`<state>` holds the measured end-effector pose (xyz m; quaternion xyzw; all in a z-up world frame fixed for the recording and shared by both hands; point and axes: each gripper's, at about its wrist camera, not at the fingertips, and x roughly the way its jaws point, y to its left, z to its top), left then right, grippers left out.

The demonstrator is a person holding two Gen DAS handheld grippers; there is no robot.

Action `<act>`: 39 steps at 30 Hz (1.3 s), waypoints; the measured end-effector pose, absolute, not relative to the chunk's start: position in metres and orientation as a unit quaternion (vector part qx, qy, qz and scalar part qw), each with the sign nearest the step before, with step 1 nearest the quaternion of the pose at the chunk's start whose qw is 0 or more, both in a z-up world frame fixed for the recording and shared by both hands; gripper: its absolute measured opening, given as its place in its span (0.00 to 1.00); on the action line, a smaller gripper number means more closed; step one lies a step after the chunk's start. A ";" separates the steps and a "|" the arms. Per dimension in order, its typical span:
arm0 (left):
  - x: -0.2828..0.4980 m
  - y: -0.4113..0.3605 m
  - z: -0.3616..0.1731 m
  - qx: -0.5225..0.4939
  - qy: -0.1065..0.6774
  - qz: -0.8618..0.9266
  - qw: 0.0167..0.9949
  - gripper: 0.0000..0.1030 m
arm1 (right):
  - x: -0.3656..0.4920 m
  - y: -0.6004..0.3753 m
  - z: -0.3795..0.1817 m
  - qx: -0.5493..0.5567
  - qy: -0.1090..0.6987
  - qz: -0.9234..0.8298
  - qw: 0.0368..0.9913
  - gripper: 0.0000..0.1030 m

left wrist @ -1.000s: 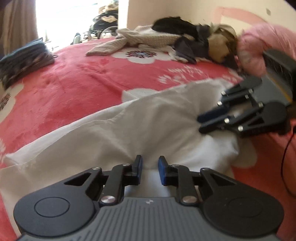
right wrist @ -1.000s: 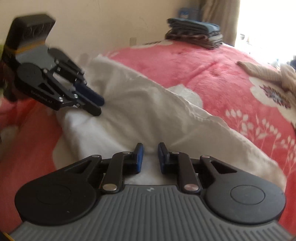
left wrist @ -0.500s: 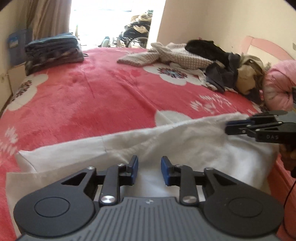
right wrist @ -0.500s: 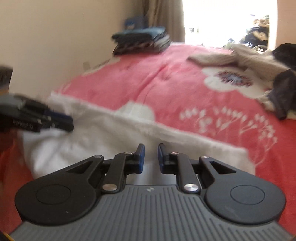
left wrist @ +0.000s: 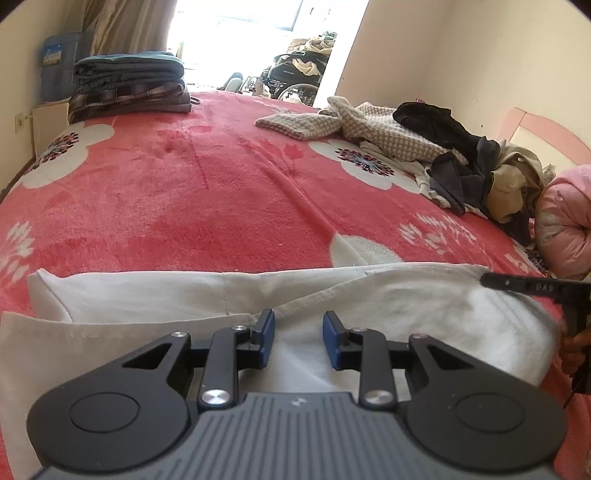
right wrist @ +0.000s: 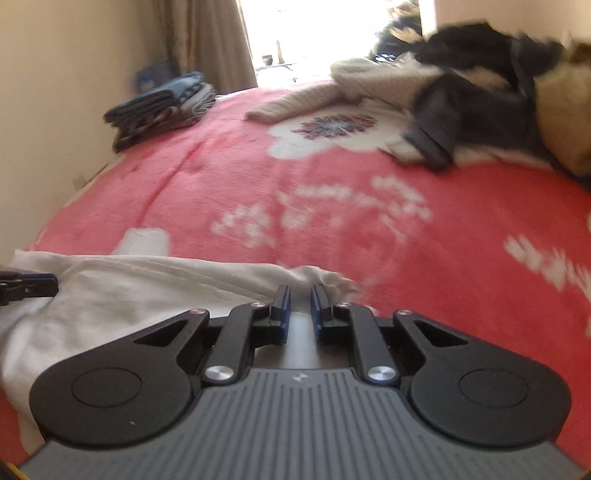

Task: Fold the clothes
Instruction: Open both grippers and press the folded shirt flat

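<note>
A home bedroom is indicated: a bed is covered by a red floral blanket (left wrist: pixel 229 192), folded clothes (left wrist: pixel 129 86) and a loose clothes heap (left wrist: pixel 454 155) are laid on it, curtains (left wrist: pixel 125 26) are hung.

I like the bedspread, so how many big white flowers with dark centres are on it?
2 show whole: one at the blanket's left edge, below the folded stack, and one by the clothes pile on the right. Clothes may hide more.
</note>
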<state>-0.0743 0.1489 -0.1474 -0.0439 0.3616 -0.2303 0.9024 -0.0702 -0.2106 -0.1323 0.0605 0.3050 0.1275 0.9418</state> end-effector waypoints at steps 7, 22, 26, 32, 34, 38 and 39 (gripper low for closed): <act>-0.075 0.146 -0.147 -0.036 0.360 -0.231 0.903 0.32 | -0.079 -0.232 -0.120 0.086 0.282 0.086 0.952 0.12; -0.079 0.139 -0.145 -0.023 0.357 -0.225 0.906 0.38 | -0.102 -0.115 -0.133 -0.021 0.314 0.270 0.910 0.11; -0.081 0.144 -0.138 -0.019 0.362 -0.212 0.908 0.39 | -0.092 -0.116 -0.159 -0.005 0.348 0.248 0.904 0.08; -0.098 0.183 -0.123 -0.030 0.369 -0.171 0.913 0.43 | -0.095 -0.114 -0.158 -0.003 0.350 0.245 0.904 0.08; -0.102 0.196 -0.122 -0.035 0.369 -0.157 0.916 0.43 | -0.096 -0.114 -0.159 -0.002 0.349 0.244 0.905 0.08; -0.099 0.215 -0.130 -0.037 0.374 -0.116 0.920 0.42 | -0.096 -0.116 -0.160 -0.001 0.346 0.244 0.906 0.08; -0.098 0.219 -0.132 -0.039 0.373 -0.109 0.920 0.42 | -0.096 -0.116 -0.161 -0.001 0.346 0.244 0.906 0.08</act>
